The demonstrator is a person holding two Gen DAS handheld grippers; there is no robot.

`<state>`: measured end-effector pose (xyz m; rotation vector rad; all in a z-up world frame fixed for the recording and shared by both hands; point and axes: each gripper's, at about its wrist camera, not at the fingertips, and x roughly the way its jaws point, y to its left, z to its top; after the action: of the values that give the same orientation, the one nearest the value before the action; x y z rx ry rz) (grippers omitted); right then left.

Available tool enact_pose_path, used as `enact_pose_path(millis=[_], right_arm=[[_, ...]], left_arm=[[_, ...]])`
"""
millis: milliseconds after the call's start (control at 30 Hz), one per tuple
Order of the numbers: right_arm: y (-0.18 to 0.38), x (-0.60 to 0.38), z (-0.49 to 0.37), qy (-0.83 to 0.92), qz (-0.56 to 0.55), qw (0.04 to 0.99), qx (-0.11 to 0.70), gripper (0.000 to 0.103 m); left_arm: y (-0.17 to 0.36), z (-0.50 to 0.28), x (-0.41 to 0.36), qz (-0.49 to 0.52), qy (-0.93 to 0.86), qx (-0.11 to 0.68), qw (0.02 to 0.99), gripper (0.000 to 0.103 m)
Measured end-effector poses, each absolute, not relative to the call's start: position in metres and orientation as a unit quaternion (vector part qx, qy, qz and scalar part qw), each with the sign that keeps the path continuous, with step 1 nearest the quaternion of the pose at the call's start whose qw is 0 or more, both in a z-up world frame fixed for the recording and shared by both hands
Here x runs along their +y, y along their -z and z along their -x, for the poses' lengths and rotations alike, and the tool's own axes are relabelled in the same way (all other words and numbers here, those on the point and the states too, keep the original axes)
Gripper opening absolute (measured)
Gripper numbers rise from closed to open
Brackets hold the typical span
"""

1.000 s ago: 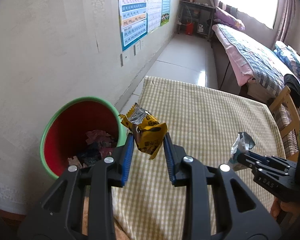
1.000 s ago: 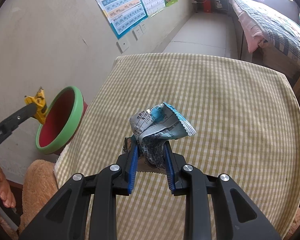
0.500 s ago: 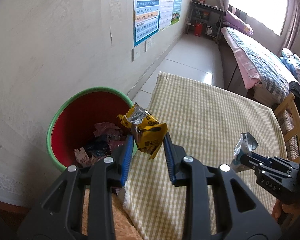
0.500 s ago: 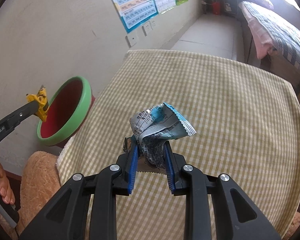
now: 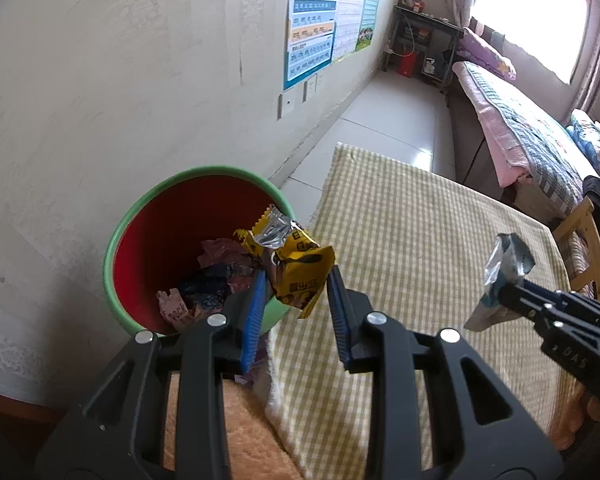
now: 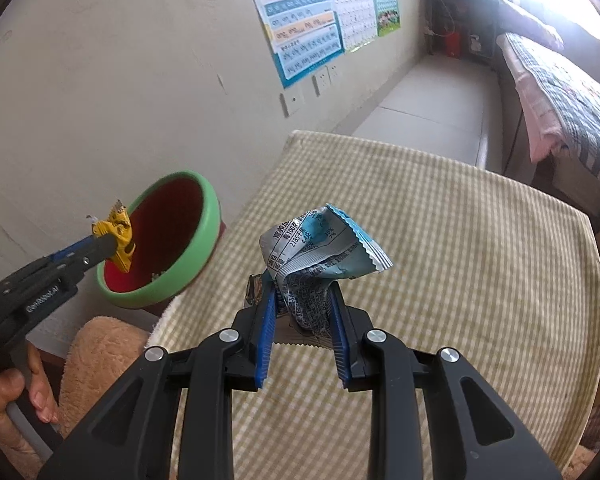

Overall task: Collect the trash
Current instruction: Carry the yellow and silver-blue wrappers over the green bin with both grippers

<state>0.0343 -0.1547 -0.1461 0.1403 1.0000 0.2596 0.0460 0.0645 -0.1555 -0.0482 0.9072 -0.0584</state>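
Faintly — "100" on blue wrapper (image 6: 324,256).

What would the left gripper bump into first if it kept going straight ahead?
Probably the bin. The left gripper, shut on a yellow wrapper, points down at its near rim, with old wrappers inside. Depth is hard to judge, so it might clip the rim or the tablecloth edge beside it.

Crumpled yellow wrapper (image 5: 296,270) held above the green-rimmed red bin (image 5: 152,216); crumpled blue-white wrapper (image 6: 320,256) held above the desk (image 6: 480,240).
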Motion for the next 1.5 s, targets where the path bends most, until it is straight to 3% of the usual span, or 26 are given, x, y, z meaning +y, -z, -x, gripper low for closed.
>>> enact_pose_path(millis=[1500], right_arm=[[0.129,-0.043,-0.060,-0.198,-0.035,0.856,0.477,0.025]], left_arm=[[0.170,-0.049,0.155,0.072,-0.040,0.450,0.889,0.029]])
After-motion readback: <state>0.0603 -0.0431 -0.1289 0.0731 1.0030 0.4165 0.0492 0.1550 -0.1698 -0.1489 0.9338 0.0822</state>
